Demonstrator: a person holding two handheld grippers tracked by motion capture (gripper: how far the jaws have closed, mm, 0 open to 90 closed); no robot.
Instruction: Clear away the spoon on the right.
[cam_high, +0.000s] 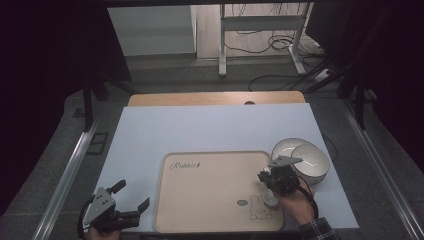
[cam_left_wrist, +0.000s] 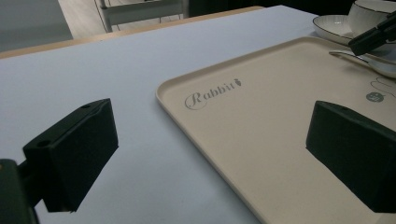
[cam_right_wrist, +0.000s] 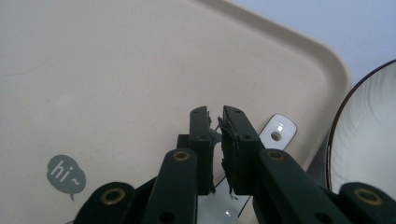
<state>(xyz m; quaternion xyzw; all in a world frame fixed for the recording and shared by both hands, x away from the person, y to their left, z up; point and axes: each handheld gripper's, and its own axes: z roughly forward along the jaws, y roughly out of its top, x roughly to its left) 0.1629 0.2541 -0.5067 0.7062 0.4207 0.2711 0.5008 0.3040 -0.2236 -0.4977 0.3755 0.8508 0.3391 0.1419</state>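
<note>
The spoon (cam_right_wrist: 276, 132) is white glazed ceramic with a hole in its handle end, so I judge it stiff, light, slick and chippable; the flat handle is the place to take it, pinched across its narrow width. It lies on the cream tray (cam_high: 210, 200) near the tray's right edge, bowl end (cam_high: 271, 200) beside the printed rabbit. The right claw (cam_right_wrist: 215, 122) stands nearly closed over the handle; whether its pads truly press on it is hard to tell. Just right of the tray sit stacked white bowls (cam_high: 305, 159). The left claw (cam_high: 134, 196) gapes wide, empty, over the bench (cam_high: 210, 127).
</note>
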